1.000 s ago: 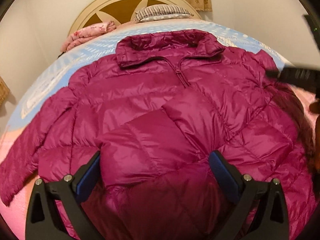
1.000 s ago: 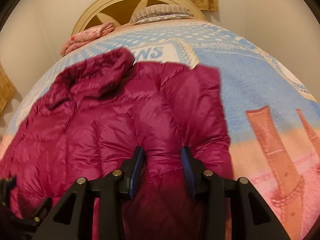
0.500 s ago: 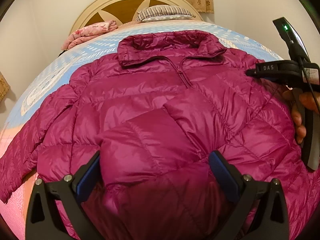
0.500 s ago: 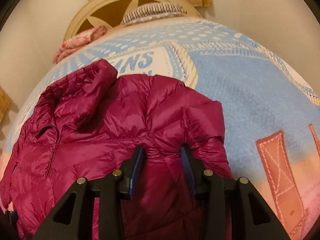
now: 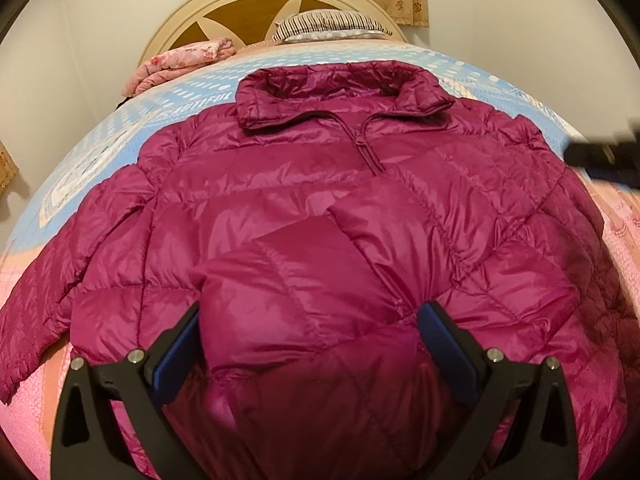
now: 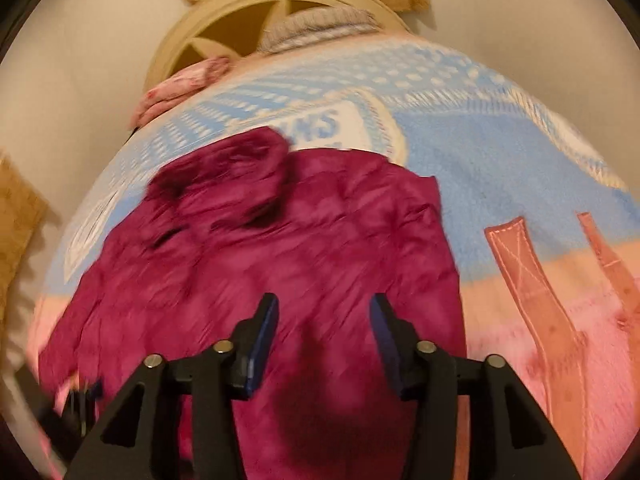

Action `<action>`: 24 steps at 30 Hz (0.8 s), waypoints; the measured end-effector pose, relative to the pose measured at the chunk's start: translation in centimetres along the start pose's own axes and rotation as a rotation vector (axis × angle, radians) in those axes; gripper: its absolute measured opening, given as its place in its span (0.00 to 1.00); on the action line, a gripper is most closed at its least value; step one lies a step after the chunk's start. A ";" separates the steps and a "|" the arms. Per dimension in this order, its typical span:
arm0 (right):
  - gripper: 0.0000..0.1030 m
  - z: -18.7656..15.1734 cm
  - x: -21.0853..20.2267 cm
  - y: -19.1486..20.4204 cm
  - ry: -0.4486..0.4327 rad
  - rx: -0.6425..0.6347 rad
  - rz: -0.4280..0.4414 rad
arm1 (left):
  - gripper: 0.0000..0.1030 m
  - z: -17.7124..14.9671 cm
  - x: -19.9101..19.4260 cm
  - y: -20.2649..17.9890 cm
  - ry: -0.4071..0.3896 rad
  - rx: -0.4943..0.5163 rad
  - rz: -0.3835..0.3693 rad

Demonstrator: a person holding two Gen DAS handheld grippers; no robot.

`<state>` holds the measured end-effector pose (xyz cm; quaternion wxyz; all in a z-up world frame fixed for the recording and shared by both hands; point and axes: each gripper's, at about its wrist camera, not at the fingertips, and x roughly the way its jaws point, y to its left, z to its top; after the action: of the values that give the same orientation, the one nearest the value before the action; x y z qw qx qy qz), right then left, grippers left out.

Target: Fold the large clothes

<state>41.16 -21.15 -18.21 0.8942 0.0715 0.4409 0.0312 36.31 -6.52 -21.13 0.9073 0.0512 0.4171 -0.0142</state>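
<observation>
Right now a magenta puffer jacket (image 5: 320, 208) lies front-up on the bed (image 6: 500, 168) w/ a blue-and-pink blanket, collar toward the headboard (image 5: 256, 4); left gripper (image 5: 312, 344) has jaws wide apart, a puffed fold of the jacket's lower front bulging between them, pads touching the fabric on both sides; right gripper (image 6: 324, 332) sits over the jacket's right side, jaws moderately apart, nothing pinched as far as the blurred right wrist view shows; striped pillow (image 5: 328, 24) and pink floral bundle (image 5: 180, 60) by the headboard.
</observation>
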 end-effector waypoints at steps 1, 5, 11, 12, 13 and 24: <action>0.51 -1.1 -0.4 0.7 -0.005 -0.016 -0.002 | 1.00 0.0 0.0 0.0 -0.001 0.000 0.000; 0.51 -4.1 1.0 1.6 0.004 -0.025 -0.029 | 1.00 -0.1 -0.1 0.1 -0.003 -0.008 -0.004; 0.53 -6.4 3.5 1.7 0.001 -0.077 -0.044 | 1.00 -0.1 0.0 0.4 0.013 -0.023 -0.022; 0.53 -6.5 3.6 1.9 0.000 -0.086 -0.052 | 1.00 -0.1 0.0 0.5 0.019 -0.025 -0.030; 0.54 -6.6 3.6 2.0 -0.003 -0.091 -0.055 | 1.00 0.0 0.0 0.7 0.032 -0.027 -0.052; 0.55 -6.8 3.2 1.1 -0.027 -0.052 0.001 | 1.00 -6.3 -10.6 15.6 -0.131 -0.158 0.135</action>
<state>37.69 -19.02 -24.65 0.9016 0.0487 0.4277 0.0420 25.70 9.51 -15.91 0.9328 0.0063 0.3522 0.0764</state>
